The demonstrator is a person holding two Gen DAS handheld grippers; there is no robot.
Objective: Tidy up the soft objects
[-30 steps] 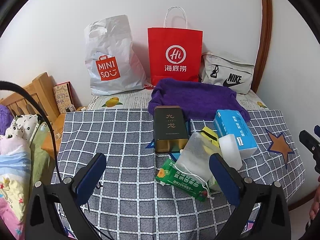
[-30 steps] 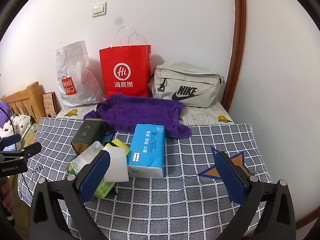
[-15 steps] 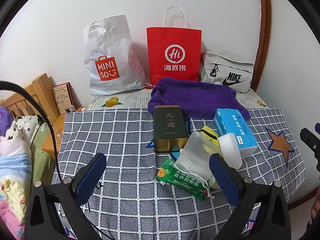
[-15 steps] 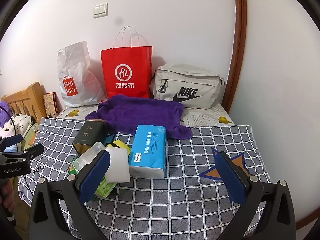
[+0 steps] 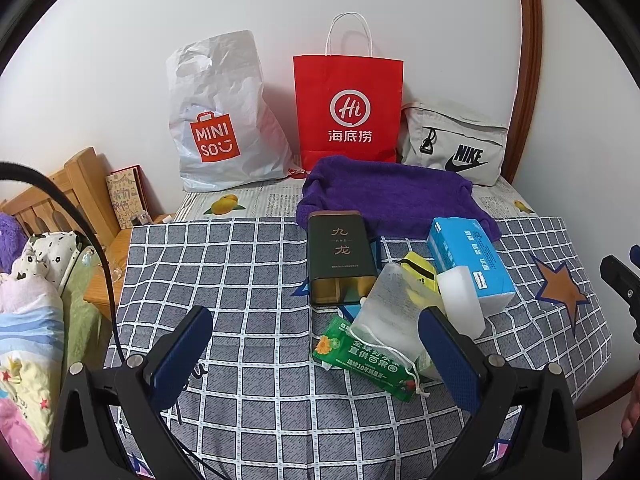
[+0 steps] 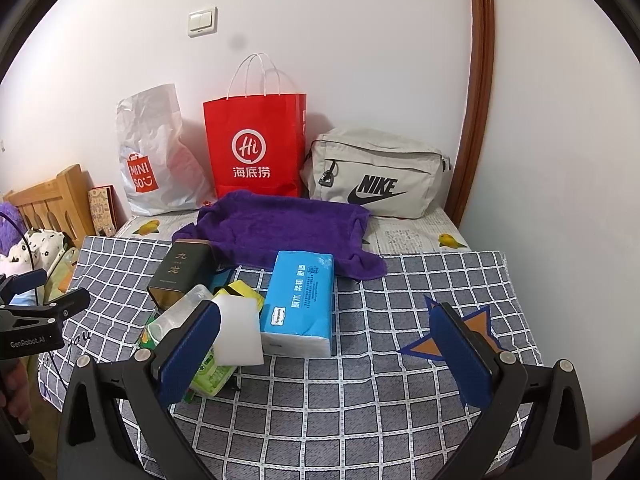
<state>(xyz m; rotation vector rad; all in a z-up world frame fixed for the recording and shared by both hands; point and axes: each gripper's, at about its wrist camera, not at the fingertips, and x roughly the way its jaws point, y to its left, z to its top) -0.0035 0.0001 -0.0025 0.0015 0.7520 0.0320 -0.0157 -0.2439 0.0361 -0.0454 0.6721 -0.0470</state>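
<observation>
Nothing grasped yet, barely any change since a second ago.
Left gripper [image 5: 316,354] and right gripper [image 6: 326,354] both spread wide, empty, hovering before purple towel [image 6: 280,228] on bench [image 6: 360,400].

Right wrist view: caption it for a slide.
Open right gripper hovers above checked cloth, facing blue tissue pack and purple towel.

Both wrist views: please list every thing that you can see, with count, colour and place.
Plastic bag: 1, white, back left at wall.
Paper bag: 1, red, back centre.
Nike bag: 1, beige, back right.
Towel: 1, purple, before the bags.
Tin: 1, dark green, lying centre.
Tissue pack: 1, blue, right of tin.
Sponge block: 1, white, beside tissues.
Green packet: 1, front of pile.
Left gripper: open.
Right gripper: open.
</observation>
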